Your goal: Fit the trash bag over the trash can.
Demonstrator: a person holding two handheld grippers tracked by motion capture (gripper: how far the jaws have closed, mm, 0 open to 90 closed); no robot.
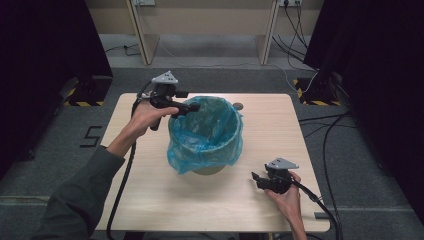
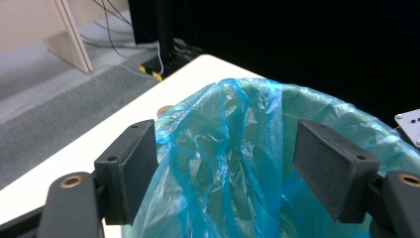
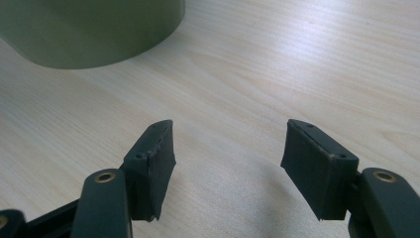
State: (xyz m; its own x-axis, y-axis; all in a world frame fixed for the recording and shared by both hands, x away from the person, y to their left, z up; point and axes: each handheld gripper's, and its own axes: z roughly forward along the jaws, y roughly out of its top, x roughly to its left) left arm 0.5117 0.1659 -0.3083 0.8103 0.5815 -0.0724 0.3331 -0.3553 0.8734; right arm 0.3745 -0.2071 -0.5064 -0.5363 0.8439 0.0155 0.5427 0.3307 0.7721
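High view: blue bag liner (image 1: 205,132) is sitting in the bin (image 1: 209,169), frame centre. Your left gripper (image 1: 192,107) is hovering spread at its upper-left rim; right gripper (image 1: 256,178) is idling spread, lower right. Film looks thin, slippery; pinch the folded rim

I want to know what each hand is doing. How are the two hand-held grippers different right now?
The left hand-held gripper is up at the rim of the bin, its open jaws either side of the blue bag. The right hand-held gripper sits low near the table's front edge, beside the bin, with nothing between its jaws. Both are black, open and each held in one hand.
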